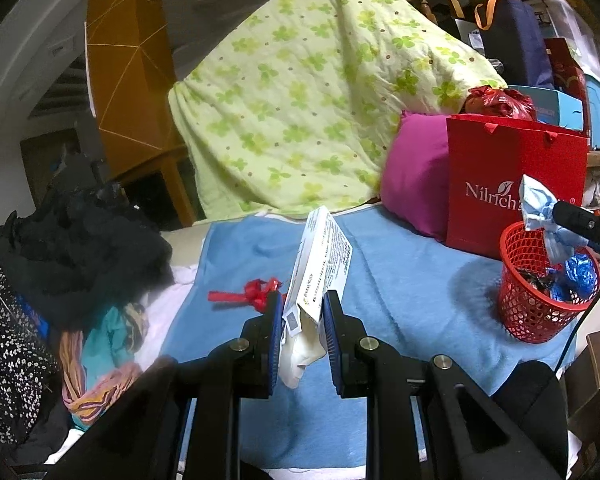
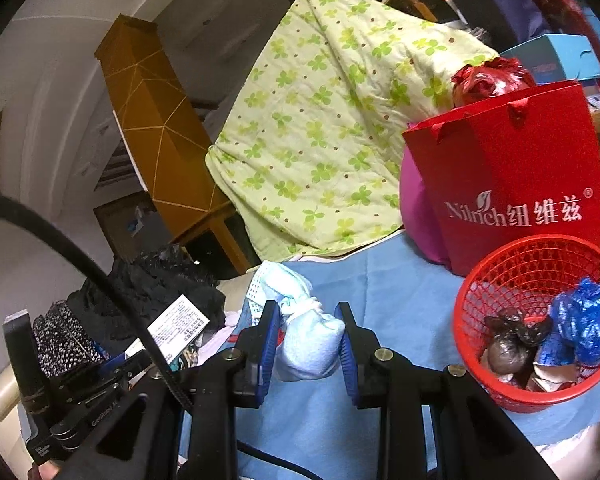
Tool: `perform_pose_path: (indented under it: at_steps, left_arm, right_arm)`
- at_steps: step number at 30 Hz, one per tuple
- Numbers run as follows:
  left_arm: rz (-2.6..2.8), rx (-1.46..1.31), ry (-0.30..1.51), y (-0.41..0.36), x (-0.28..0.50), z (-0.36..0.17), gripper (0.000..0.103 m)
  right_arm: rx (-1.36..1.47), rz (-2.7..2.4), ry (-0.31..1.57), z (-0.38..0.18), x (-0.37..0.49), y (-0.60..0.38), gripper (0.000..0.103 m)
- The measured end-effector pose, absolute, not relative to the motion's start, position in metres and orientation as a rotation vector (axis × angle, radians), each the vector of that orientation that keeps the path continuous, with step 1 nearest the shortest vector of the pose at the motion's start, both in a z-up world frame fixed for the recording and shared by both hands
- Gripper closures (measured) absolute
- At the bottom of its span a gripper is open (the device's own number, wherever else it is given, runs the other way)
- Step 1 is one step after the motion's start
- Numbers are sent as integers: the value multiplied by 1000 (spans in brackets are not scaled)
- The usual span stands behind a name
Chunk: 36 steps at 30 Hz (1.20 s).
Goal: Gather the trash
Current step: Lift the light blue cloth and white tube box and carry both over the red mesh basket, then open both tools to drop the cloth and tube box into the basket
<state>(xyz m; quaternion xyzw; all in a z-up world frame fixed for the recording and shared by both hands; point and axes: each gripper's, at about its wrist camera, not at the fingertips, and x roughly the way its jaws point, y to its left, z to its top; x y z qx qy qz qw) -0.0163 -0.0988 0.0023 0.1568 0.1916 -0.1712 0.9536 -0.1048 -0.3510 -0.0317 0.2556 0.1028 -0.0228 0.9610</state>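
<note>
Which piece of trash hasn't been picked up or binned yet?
The red ribbon: it lies loose on the blue towel, left of the box in the left gripper.

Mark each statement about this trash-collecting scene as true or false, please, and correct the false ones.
1. The left tool holds a white printed carton. True.
2. The right tool is empty. False: it is shut on a crumpled pale blue wad.
3. The red mesh basket already holds trash. True: dark and blue bundles lie inside.
4. The red paper bag lies flat on the blue towel. False: it stands upright behind the basket.
5. A red ribbon lies on the towel. True.
</note>
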Motion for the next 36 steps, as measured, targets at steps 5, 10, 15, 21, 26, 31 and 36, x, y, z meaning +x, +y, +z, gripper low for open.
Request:
perform_pose_path:
  at_steps: [5, 10, 15, 21, 26, 31, 36]
  left_arm:
    - [-355, 309, 389, -103, -17, 7, 81]
    - [-367, 315, 382, -110, -22, 11, 81]
    - [-397, 335, 361, -123, -29, 20, 81]
    - [-470, 354, 332, -150, -40, 35, 81]
    - [-554, 379, 299, -189, -53, 47, 81]
    - [-657, 407, 269, -237, -67, 52, 81]
    - [-772, 414, 287, -286, -70, 48, 81]
  right_arm:
    - [520, -74, 181, -26, -117, -361, 73]
    - [533, -113, 147, -24, -134, -375, 73]
    - [558, -160, 103, -22, -157, -392, 73]
    - [587, -235, 42, -19, -189, -424, 73]
    - [631, -303, -2, -24, -221, -454, 73]
    - [678, -362, -21, -34, -246, -480, 73]
    - [706, -394, -6, -47, -248, -499, 73]
